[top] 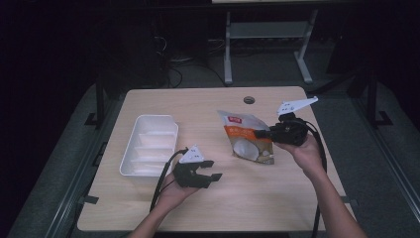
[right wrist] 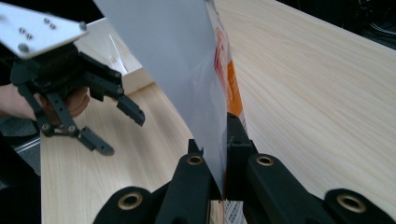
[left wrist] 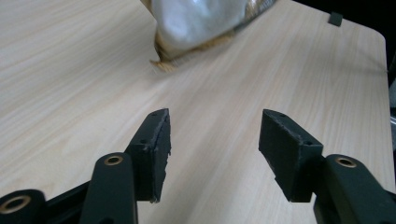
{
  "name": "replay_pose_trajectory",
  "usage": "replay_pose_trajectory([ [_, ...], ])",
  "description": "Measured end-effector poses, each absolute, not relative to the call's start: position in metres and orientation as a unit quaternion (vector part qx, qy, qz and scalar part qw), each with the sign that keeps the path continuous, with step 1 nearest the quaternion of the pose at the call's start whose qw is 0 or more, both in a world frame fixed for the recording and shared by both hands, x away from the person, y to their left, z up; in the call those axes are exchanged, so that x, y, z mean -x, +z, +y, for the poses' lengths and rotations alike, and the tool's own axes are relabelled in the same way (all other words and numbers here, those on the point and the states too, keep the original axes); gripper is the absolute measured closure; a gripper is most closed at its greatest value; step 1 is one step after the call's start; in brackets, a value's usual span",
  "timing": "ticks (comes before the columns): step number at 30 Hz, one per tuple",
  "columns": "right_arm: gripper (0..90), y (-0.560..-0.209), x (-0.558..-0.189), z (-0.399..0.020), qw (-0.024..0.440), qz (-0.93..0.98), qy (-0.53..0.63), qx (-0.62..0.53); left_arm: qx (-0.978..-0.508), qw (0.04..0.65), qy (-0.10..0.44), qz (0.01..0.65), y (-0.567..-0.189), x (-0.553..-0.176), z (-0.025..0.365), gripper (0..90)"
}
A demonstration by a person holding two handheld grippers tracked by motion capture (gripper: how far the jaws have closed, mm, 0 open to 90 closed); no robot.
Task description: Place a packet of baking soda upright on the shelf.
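An orange and white food pouch (top: 246,137) stands tilted on the wooden table (top: 208,104), right of centre. My right gripper (top: 261,134) is shut on its right edge; in the right gripper view the jaws pinch the pouch's pale sheet (right wrist: 177,70). My left gripper (top: 210,170) hovers open near the table's front, to the left of the pouch and pointing toward it, with nothing between its fingers. In the left gripper view the pouch's lower corner (left wrist: 196,23) lies ahead of that open gripper (left wrist: 215,140). The left gripper (right wrist: 116,126) also appears in the right gripper view.
A white compartmented tray (top: 149,145) lies on the table's left half, just behind the left hand. A round cable hole (top: 249,100) sits near the far edge. Beyond the table stand dark floor and a metal frame (top: 267,44).
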State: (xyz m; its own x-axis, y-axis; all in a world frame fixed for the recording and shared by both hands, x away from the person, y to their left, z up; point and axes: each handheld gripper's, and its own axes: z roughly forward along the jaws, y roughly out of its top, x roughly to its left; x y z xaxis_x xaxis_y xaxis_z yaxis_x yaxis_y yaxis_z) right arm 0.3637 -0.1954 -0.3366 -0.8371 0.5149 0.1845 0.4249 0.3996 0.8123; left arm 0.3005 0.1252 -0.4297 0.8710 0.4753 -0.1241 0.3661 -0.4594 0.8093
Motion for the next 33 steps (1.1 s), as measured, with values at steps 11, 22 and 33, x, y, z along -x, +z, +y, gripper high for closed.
replay_pose_trajectory([
  [11,89.6,-0.326,-0.371,-0.186,0.054,0.835,0.468,-0.285,-0.858,0.45,0.061,0.24,-0.435,-0.287,0.134,35.8],
  [22,89.6,-0.316,-0.376,-0.172,0.056,0.835,0.471,-0.278,-0.869,0.434,0.063,0.231,-0.44,-0.277,0.138,30.3],
  [33,89.7,-0.31,-0.383,-0.153,0.056,0.839,0.468,-0.271,-0.868,0.44,0.055,0.223,-0.443,-0.271,0.141,26.0],
])
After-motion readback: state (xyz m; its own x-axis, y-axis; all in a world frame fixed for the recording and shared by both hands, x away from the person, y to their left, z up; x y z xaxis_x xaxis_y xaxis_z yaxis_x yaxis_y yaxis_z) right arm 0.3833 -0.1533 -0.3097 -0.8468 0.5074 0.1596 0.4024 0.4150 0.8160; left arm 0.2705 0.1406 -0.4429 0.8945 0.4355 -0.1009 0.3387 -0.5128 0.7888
